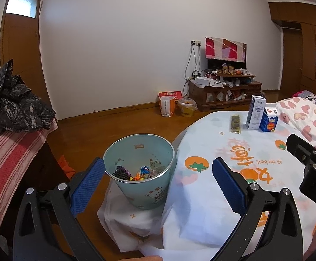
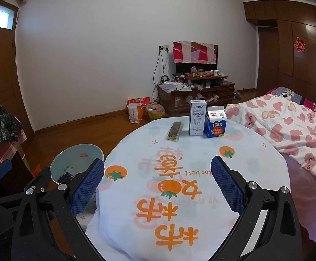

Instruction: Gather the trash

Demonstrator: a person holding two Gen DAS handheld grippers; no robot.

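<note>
Wrappers (image 1: 134, 173) fill the pale-blue bin (image 1: 140, 195) – both hand-held grippers, left (image 1: 158, 184) and right (image 2: 156, 184), spread, hold nothing.

Glossy wood floor (image 1: 118, 121), matt cloth tablecloth (image 2: 201, 152) (creased), shiny-rimmed bin (image 1: 139, 171).

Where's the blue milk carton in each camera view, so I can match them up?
Left wrist view: blue milk carton sits far right on the table, right of the tall white carton.
Right wrist view: it stands upper centre, again right of the white carton.
Shared landmark: the dark wrapper, left of both.
</note>
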